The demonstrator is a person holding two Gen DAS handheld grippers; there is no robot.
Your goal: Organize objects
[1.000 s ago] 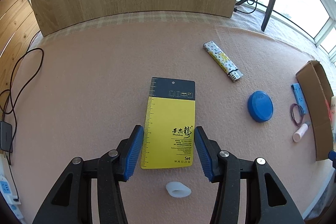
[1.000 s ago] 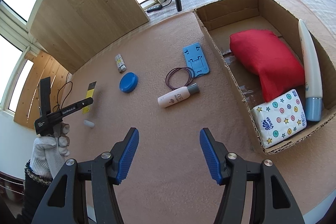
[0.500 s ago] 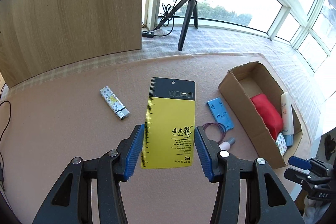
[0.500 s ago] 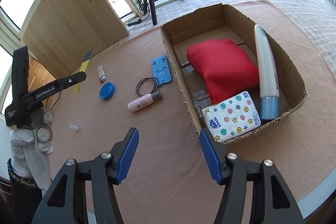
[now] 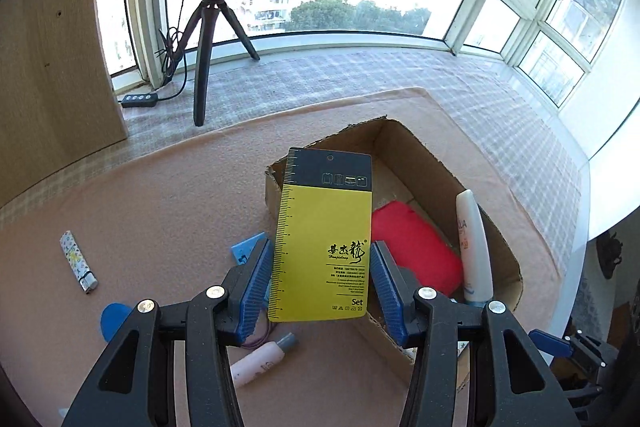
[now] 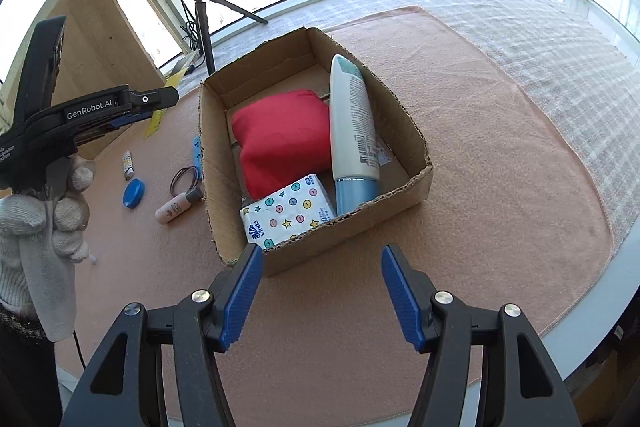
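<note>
My left gripper (image 5: 322, 279) is shut on a yellow and dark card (image 5: 324, 239) with a ruler edge, held in the air over the near left corner of the cardboard box (image 5: 404, 135). In the right wrist view a gloved hand (image 6: 48, 215) holds that gripper (image 6: 120, 107) left of the box (image 6: 340, 243), with the card (image 6: 158, 117) seen edge-on. The box holds a red pouch (image 6: 284, 143), a white tube (image 6: 352, 131) and a tissue pack (image 6: 288, 215). My right gripper (image 6: 320, 279) is open and empty, just in front of the box's near wall.
On the pink mat left of the box lie a lighter (image 5: 78, 261), a blue lid (image 5: 114, 317), a blue stand (image 5: 248, 251), hair ties (image 6: 186, 177) and a small pink bottle (image 5: 260, 363). A ring-light tripod (image 5: 208, 47) and a wooden board (image 5: 48, 67) stand behind. The table edge runs close on the right.
My left gripper has lifted the card off the mat and swung it right, to over the box. My right gripper has moved closer to the box's front wall, still open.
</note>
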